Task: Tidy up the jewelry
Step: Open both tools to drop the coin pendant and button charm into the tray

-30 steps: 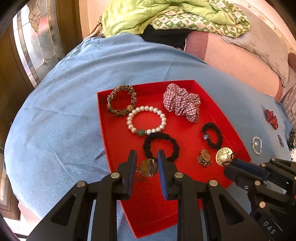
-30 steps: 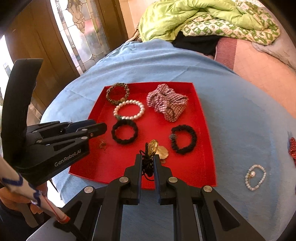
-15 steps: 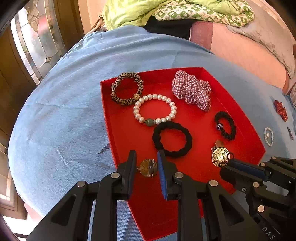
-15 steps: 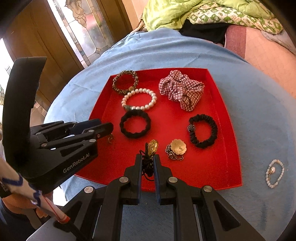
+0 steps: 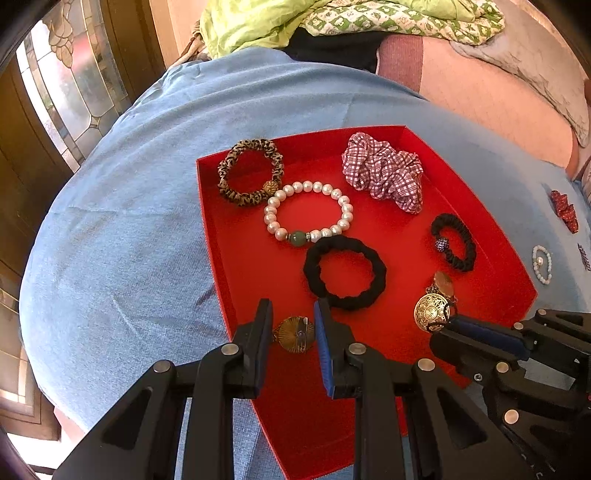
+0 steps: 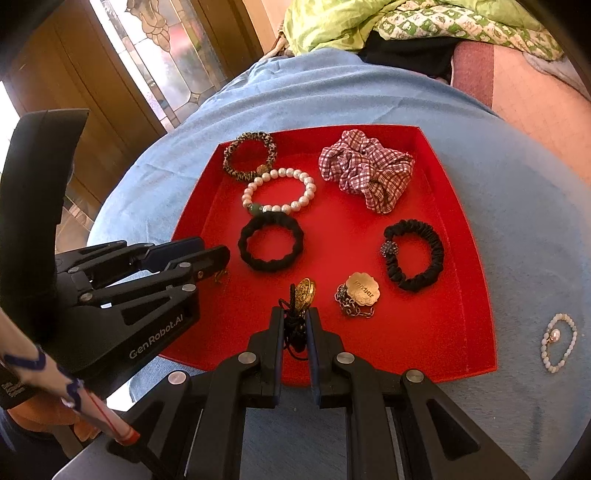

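A red tray [image 5: 258, 266] on the blue cloth holds a leopard scrunchie [image 5: 251, 171], a pearl bracelet [image 5: 308, 214], a plaid scrunchie [image 5: 384, 175], two black hair ties [image 5: 345, 273] [image 5: 454, 242] and a gold tag on a chain [image 6: 360, 293]. My left gripper [image 5: 293, 325] is open; a round gold fan-shaped pendant [image 5: 295, 334] lies on the tray between its fingers. My right gripper [image 6: 295, 317] is shut on the black cord of a gold filigree locket [image 6: 304, 290], held just above the tray's front part.
A small pearl bracelet [image 6: 557, 343] lies on the blue cloth right of the tray. A red bow [image 5: 563, 210] lies further right. Green bedding [image 5: 332, 18] is piled at the back. A stained-glass door [image 6: 166, 48] stands at the left.
Both grippers have moved forward over the tray. The locket in my right gripper has come nearer the gold tag. The left fingers stay either side of the fan pendant.
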